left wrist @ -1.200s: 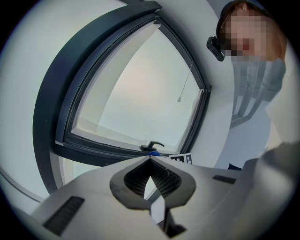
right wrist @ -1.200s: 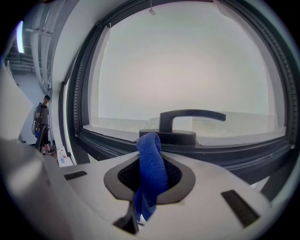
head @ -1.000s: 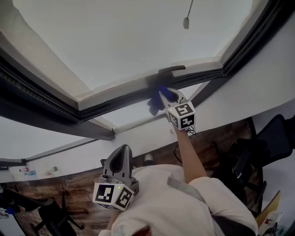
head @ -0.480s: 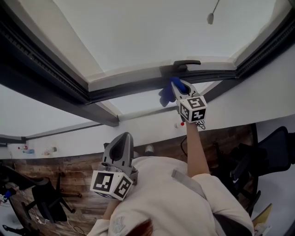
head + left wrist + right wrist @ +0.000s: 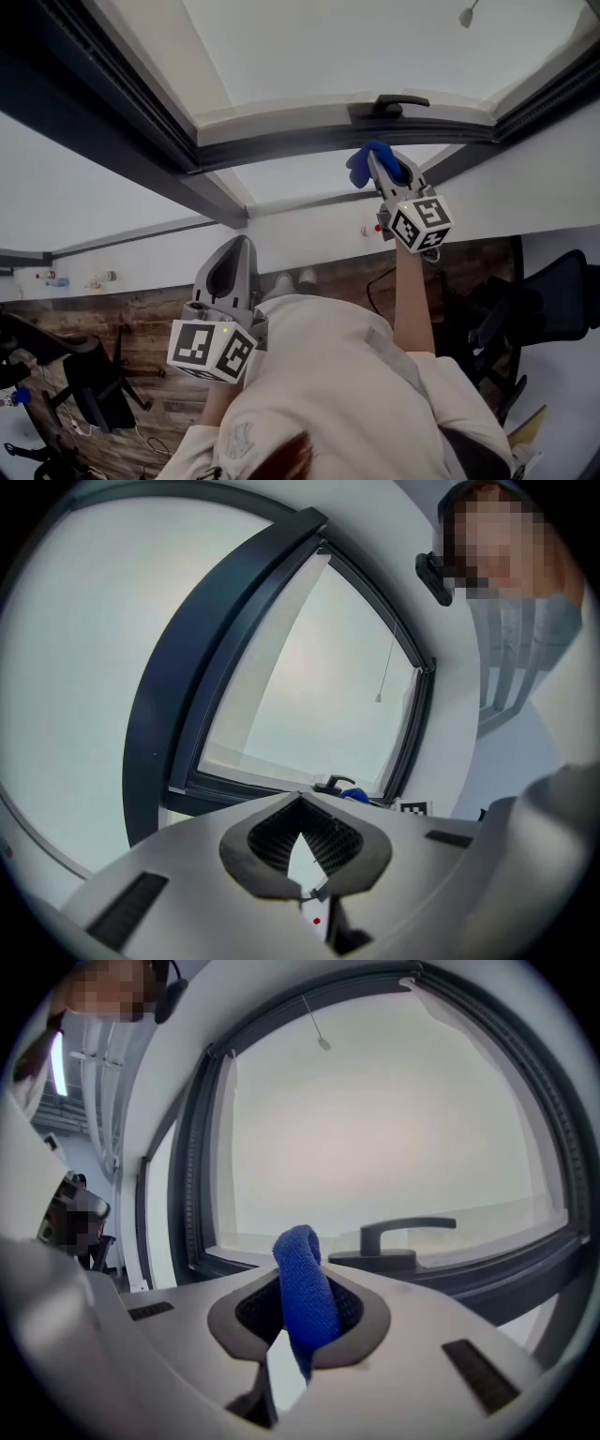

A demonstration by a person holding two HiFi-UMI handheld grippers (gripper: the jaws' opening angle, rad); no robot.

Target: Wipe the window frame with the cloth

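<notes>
My right gripper is raised to the window and is shut on a blue cloth. The cloth sticks out past the jaws as a folded loop. It is at the dark lower bar of the window frame, just below and left of the black handle; I cannot tell whether it touches. In the right gripper view the handle is right of the cloth, on the frame. My left gripper hangs low by the person's chest, shut on nothing.
A white sill runs under the frame, with white wall below. A pull cord weight hangs at the upper right. Office chairs and a wood floor lie far below. The left gripper view shows the handle and the frame.
The head view has swung, so the window sits higher and further right. My right gripper still keeps the cloth just under the handle. The left gripper stays low.
</notes>
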